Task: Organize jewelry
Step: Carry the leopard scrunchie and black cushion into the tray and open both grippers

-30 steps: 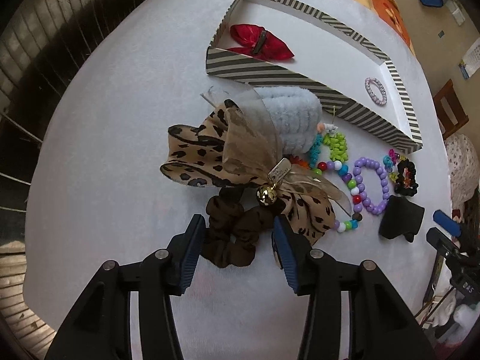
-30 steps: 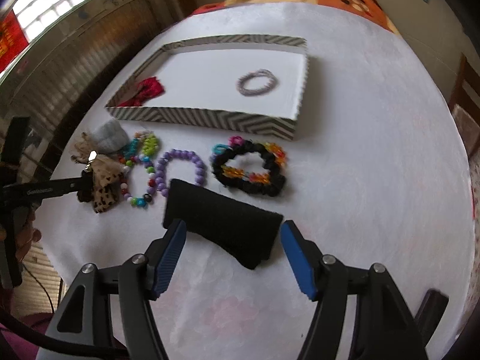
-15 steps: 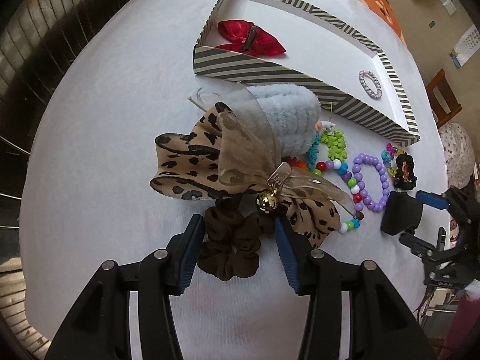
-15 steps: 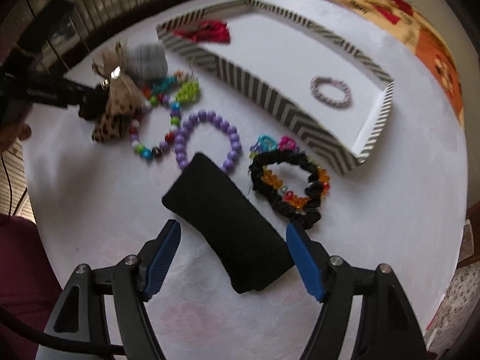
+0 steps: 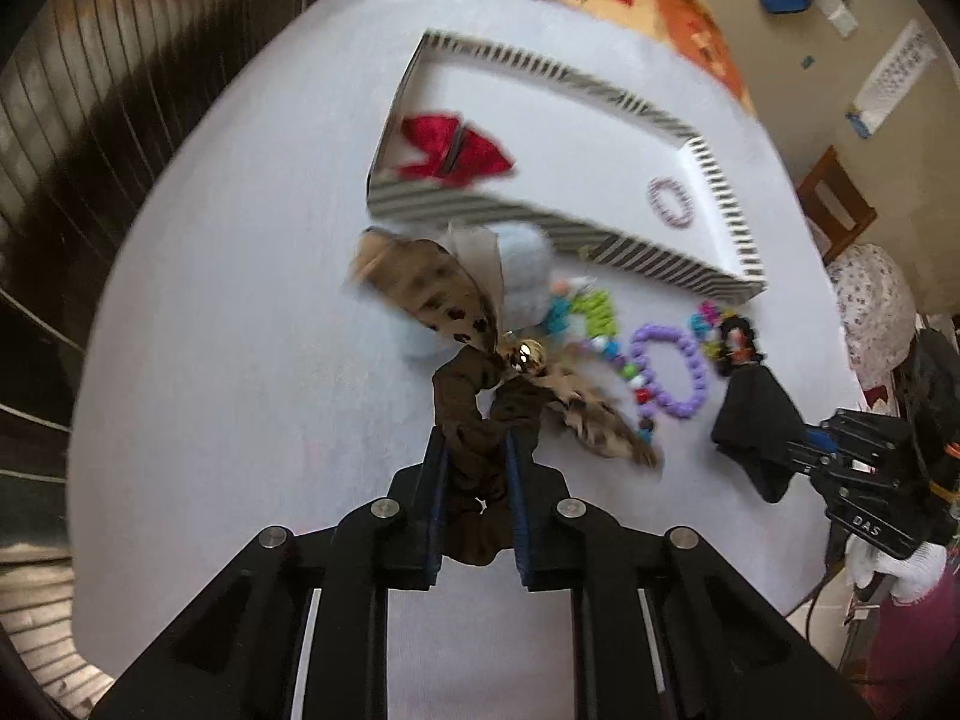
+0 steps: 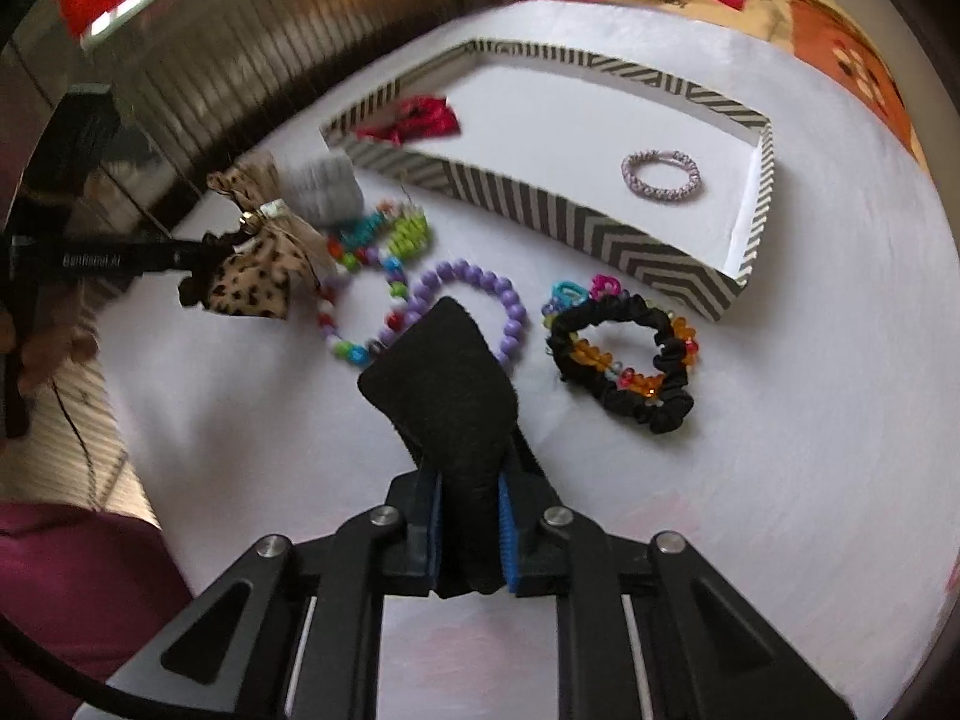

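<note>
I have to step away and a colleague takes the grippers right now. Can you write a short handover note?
Left gripper: shut on the brown scrunchie with the leopard bow.
Right gripper: fingers closing on the black band.
Done: red bow and lilac hair tie lie in the striped tray.
Left on the table: grey scrunchie, multicoloured beads, purple bead bracelet, black beaded scrunchie, plus both held pieces.

tray [image 6: 654,267] — black-white stripes | bow [image 5: 456,150] — red | bead bracelet [image 6: 480,306] — purple
</note>
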`<state>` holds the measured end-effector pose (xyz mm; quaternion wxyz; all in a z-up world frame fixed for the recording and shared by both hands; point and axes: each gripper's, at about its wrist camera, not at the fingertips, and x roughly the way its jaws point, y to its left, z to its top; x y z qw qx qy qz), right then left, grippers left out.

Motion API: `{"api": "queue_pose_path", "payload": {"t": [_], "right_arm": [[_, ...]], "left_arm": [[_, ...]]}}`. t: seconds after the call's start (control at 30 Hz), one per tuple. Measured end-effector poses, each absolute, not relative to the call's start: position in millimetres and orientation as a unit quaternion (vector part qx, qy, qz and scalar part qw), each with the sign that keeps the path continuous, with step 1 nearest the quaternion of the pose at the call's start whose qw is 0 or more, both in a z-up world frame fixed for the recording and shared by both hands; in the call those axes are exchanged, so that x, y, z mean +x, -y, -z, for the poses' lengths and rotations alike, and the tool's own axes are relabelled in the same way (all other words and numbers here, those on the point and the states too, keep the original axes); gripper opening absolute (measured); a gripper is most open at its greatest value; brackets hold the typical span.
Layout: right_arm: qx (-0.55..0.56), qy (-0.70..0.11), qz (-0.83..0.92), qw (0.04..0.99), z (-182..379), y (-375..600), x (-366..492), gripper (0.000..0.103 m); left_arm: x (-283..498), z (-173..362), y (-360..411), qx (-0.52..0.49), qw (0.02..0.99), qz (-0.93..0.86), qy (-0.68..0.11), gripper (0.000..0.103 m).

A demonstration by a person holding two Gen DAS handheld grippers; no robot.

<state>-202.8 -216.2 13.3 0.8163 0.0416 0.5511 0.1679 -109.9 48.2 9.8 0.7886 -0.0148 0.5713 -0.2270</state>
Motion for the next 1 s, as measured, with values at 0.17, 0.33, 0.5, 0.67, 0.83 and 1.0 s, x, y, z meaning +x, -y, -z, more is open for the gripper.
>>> {"api": "queue_pose_path", "payload": {"t": [0.17,0.33,0.5,0.67,0.83,1.0], "right_arm": [[0.095,-0.524,-0.172,0.828,-35,222,-205,0.015],[0.128,-0.501,-0.159,0.841,-50,229,-194,0.015],[0.154,-0.484,-0.128,0.852,-60,240,-172,0.015],[0.172,-0.473,-0.101,0.858,-67,251,-142,0.015],[0.200,-0.475,-0.074,0.854,-58,264,-105,0.015],[0.237,-0.485,-0.057,0.840,-36,271,-68,0.015]], "left_arm": [[-110,-44,-43,-0.013,0.802,0.247,-0.544,0.000],[-102,-77,-38,-0.013,0.815,0.261,-0.517,0.000],[-79,-97,-18,-0.002,0.828,0.270,-0.492,0.000],[-45,-102,9,0.014,0.839,0.267,-0.473,0.000],[-4,-90,38,0.028,0.845,0.254,-0.469,0.000],[35,-63,50,0.025,0.842,0.233,-0.486,0.000]]}}
